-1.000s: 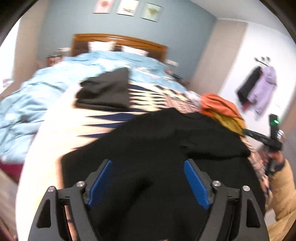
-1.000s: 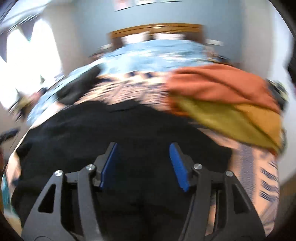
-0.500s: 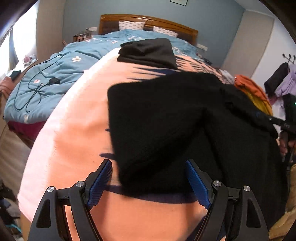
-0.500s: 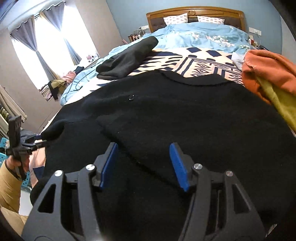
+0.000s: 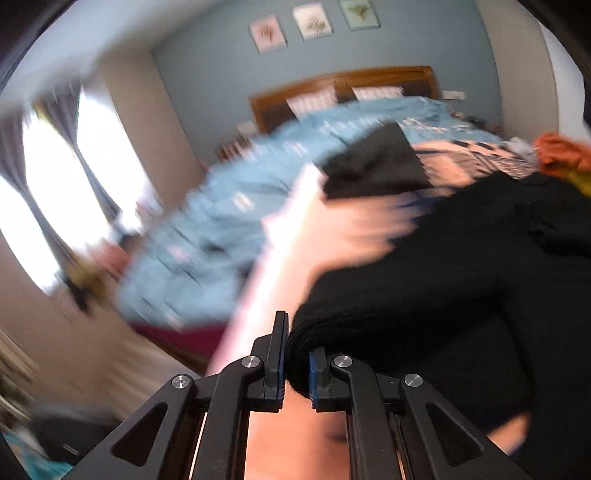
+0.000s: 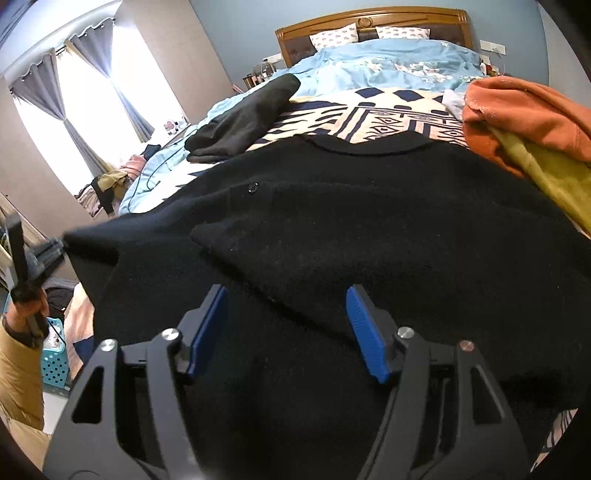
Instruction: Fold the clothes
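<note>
Black sweater (image 6: 369,229) spread on the patterned blanket (image 6: 388,110) at the bed's near end, left gripper (image 5: 296,363) clenched on its left sleeve (view blurred), right gripper (image 6: 286,330) released above the hem, orange garment (image 6: 524,110) far right, folded black garment (image 6: 243,118) far left.

sweater (image 6: 369,229) spread on bed (image 6: 388,110), near foot | folded garment (image 6: 247,118) behind sweater, to its left | clothes pile (image 6: 528,125) right of sweater, touching its edge | headboard (image 6: 369,22) far behind sweater | left tool (image 5: 295,363) at sweater's left edge, pinching it | right tool (image 6: 286,332) over sweater's near part, jaws apart
</note>
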Demonstrator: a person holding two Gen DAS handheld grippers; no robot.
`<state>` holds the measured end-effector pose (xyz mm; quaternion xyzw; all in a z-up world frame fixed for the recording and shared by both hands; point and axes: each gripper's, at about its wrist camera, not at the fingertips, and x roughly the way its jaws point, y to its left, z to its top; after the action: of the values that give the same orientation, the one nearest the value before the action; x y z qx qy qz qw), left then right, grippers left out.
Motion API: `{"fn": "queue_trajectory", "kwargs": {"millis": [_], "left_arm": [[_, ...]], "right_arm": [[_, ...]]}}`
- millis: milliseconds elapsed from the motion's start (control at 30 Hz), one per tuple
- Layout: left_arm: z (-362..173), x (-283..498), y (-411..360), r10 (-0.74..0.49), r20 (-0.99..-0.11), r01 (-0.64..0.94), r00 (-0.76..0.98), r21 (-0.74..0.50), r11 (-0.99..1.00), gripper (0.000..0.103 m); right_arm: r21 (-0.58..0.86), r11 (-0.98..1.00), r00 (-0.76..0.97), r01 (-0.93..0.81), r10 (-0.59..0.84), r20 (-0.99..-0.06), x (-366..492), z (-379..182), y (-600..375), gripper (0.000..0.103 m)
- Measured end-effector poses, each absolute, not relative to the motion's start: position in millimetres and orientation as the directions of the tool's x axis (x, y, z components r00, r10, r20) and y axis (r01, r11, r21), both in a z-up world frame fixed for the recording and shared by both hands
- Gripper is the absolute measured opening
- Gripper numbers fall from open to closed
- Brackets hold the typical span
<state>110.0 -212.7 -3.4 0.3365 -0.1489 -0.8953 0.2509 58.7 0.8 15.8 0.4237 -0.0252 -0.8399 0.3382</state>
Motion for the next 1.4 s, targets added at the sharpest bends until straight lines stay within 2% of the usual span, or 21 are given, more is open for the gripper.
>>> {"fn": "queue_trajectory", "kwargs": {"millis": [100, 133, 167, 233, 300, 333, 367, 400, 467, 567, 633, 733, 767, 800, 833, 900, 1033, 1133, 1233, 1400], "left_arm": [[11.6, 100.5, -186.9, -0.682, -0.326, 0.386, -0.655, 0.632, -0.672, 0.012], [12.1, 96.3, -181.4, -0.704, -0.287, 0.392, -0.649, 0.667, -0.633, 0.013], [10.0, 91.7, -179.4, -0.708, -0.288, 0.388, -0.644, 0.675, -0.627, 0.016], [1.8, 87.7, -187.1, -0.639, -0.417, 0.343, -0.646, 0.588, -0.732, 0.023], [-6.8, 88.8, -203.4, -0.513, -0.563, 0.306, -0.648, 0.424, -0.852, 0.04], [-11.9, 93.4, -212.5, -0.468, -0.602, 0.311, -0.647, 0.352, -0.883, 0.042], [-16.2, 100.8, -222.5, -0.434, -0.624, 0.328, -0.65, 0.284, -0.901, 0.049], [-20.7, 110.0, -234.0, -0.393, -0.646, 0.343, -0.655, 0.208, -0.916, 0.064], [-28.8, 130.6, -253.6, -0.361, -0.66, 0.396, -0.659, 0.104, -0.912, 0.076], [-46.4, 151.5, -269.6, -0.332, -0.677, 0.431, -0.657, 0.025, -0.902, 0.077], [-58.4, 156.0, -274.2, -0.279, -0.693, 0.412, -0.665, -0.029, -0.911, 0.077], [-73.6, 142.5, -266.5, -0.22, -0.714, 0.353, -0.665, -0.042, -0.934, 0.076], [-78.4, 131.7, -262.2, -0.201, -0.722, 0.338, -0.662, -0.048, -0.94, 0.069], [-81.7, 123.4, -259.0, -0.189, -0.735, 0.325, -0.651, -0.044, -0.945, 0.048], [-84.7, 115.9, -256.2, -0.179, -0.75, 0.311, -0.637, -0.037, -0.95, 0.037], [-80.4, 114.8, -256.1, -0.204, -0.745, 0.323, -0.636, -0.016, -0.946, 0.008], [-53.6, 123.6, -266.6, -0.368, -0.698, 0.401, -0.615, 0.125, -0.908, 0.007], [-23.1, 130.5, -272.6, -0.563, -0.587, 0.473, -0.581, 0.319, -0.821, 0.007], [6.7, 134.4, -266.4, -0.658, -0.477, 0.512, -0.583, 0.413, -0.753, 0.008], [7.4, 135.3, -244.9, -0.457, -0.542, 0.389, -0.705, 0.244, -0.888, 0.012]], "right_arm": [[0.339, -0.767, -0.411, 0.545, -0.597, -0.689, 60.7, 15.3, 2.8, 0.068], [0.343, -0.766, -0.411, 0.544, -0.6, -0.687, 61.3, 15.2, 3.5, 0.068], [0.345, -0.764, -0.407, 0.545, -0.601, -0.688, 62.1, 13.8, 3.2, 0.068], [0.35, -0.761, -0.4, 0.546, -0.604, -0.689, 63.8, 11.1, 2.7, 0.068], [0.358, -0.757, -0.393, 0.546, -0.609, -0.688, 65.1, 9.0, 2.7, 0.068], [0.363, -0.755, -0.391, 0.546, -0.613, -0.687, 65.6, 8.1, 3.0, 0.068], [0.368, -0.752, -0.387, 0.546, -0.617, -0.685, 66.3, 7.8, 3.3, 0.068], [0.373, -0.75, -0.384, 0.547, -0.62, -0.684, 67.1, 7.4, 3.6, 0.068], [0.38, -0.744, -0.378, 0.55, -0.627, -0.681, 68.7, 7.5, 4.1, 0.068], [0.39, -0.737, -0.37, 0.552, -0.636, -0.677, 70.7, 7.2, 3.7, 0.069], [0.398, -0.735, -0.367, 0.549, -0.64, -0.676, 71.4, 6.5, 2.9, 0.069], [0.409, -0.732, -0.361, 0.545, -0.645, -0.673, 72.4, 5.5, 1.8, 0.069], [0.413, -0.731, -0.359, 0.543, -0.647, -0.672, 72.7, 5.2, 1.4, 0.069], [0.417, -0.73, -0.357, 0.542, -0.649, -0.671, 73.0, 4.9, 1.0, 0.069], [0.421, -0.729, -0.356, 0.54, -0.651, -0.671, 73.4, 4.5, 0.6, 0.069], [0.423, -0.726, -0.359, 0.543, -0.656, -0.664, 76.9, 7.0, -0.3, 0.069], [0.418, -0.73, -0.373, 0.541, -0.653, -0.659, 80.6, 11.5, 2.4, 0.069], [0.414, -0.737, -0.384, 0.535, -0.648, -0.658, 80.8, 13.8, 5.2, 0.069], [0.413, -0.739, -0.39, 0.532, -0.647, -0.655, 81.0, 15.0, 6.3, 0.069], [0.422, -0.736, -0.382, 0.53, -0.651, -0.656, 80.5, 11.2, 4.6, 0.069]]}}
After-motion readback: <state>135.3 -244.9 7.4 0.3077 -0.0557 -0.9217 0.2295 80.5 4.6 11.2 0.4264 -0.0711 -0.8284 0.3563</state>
